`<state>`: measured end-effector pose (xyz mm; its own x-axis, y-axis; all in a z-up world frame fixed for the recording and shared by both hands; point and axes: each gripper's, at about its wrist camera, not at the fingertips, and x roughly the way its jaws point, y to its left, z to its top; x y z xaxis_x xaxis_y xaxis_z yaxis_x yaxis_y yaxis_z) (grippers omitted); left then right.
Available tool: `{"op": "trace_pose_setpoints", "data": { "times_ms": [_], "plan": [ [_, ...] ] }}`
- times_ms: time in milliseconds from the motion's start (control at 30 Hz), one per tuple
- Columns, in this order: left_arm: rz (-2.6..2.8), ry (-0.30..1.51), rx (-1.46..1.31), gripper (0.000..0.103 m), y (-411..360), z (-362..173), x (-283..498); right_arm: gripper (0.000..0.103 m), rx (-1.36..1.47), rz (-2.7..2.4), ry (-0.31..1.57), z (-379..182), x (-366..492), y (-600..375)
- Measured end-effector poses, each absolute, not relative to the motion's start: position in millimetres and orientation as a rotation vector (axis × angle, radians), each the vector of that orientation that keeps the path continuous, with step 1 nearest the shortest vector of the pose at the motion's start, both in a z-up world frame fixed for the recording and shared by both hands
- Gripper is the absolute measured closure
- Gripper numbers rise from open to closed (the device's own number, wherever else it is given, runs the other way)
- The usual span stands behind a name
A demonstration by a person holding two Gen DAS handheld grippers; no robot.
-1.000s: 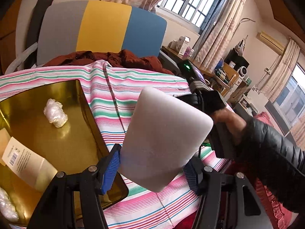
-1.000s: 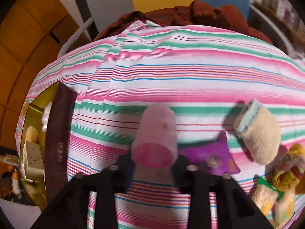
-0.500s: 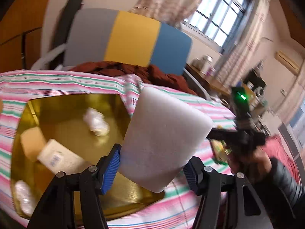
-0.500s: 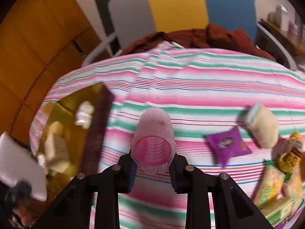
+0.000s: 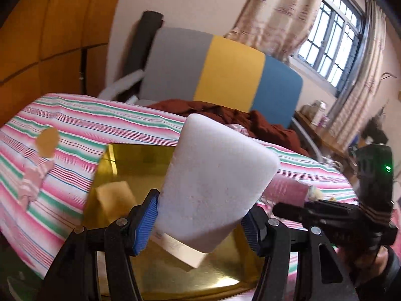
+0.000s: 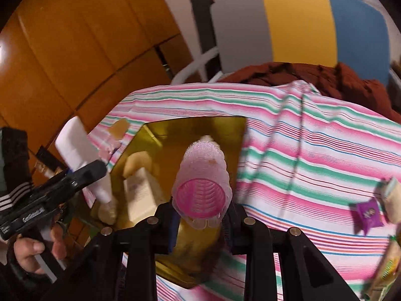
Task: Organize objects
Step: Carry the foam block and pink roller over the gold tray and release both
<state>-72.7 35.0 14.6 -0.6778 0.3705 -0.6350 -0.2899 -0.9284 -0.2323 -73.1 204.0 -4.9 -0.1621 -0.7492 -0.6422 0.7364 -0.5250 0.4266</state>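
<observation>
My left gripper (image 5: 200, 220) is shut on a white foam block (image 5: 215, 180) and holds it above the near side of a gold tray (image 5: 140, 155). The block also shows in the right wrist view (image 6: 75, 143). My right gripper (image 6: 201, 215) is shut on a pink hair roller (image 6: 203, 175) and holds it over the tray (image 6: 190, 128). The tray holds a beige box (image 6: 142, 193) and small pale items. The roller also shows pale and blurred in the left wrist view (image 5: 285, 185).
The tray lies on a striped cloth (image 6: 313, 145) over a table. A purple packet (image 6: 367, 215), a cream sock (image 6: 393, 200) and snack packs (image 6: 386, 271) lie at the right. A grey, yellow and blue chair back (image 6: 298, 22) and a brown garment (image 6: 313, 75) are behind.
Both grippers have swung left toward the gold tray with their loads. The roller now hangs over the tray; the foam block hangs over its near edge.
</observation>
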Motion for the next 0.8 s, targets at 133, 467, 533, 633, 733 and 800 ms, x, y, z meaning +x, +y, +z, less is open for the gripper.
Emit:
{"op": "trace_pose_setpoints", "data": {
  "times_ms": [133, 467, 533, 633, 733, 800],
  "plan": [
    [2.641, -0.136, -1.016, 0.04, 27.3, 13.3, -77.6, 0.074, 1.02, -1.852, 0.029, -4.6, -57.1, 185.9],
    [2.672, -0.096, -1.053, 0.039, 26.1, 10.3, -113.0, 0.074, 1.043, -1.857, 0.099, -8.6, -42.2, 154.8],
    [2.67, -0.097, -1.07, 0.038, 25.0, 9.7, -121.1, 0.074, 1.05, -1.856, 0.104, -9.9, -43.9, 150.7],
    [2.664, -0.092, -1.073, 0.036, 24.9, 8.9, -128.9, 0.074, 1.062, -1.854, 0.102, -11.6, -45.5, 146.4],
    [2.668, -0.122, -1.068, 0.028, 23.0, 7.4, -133.6, 0.074, 1.073, -1.855, 0.106, -13.7, -46.1, 142.8],
    [2.673, -0.109, -1.076, 0.017, 22.9, 5.0, -138.4, 0.073, 1.085, -1.851, 0.107, -16.2, -46.7, 139.7]
  ]
}}
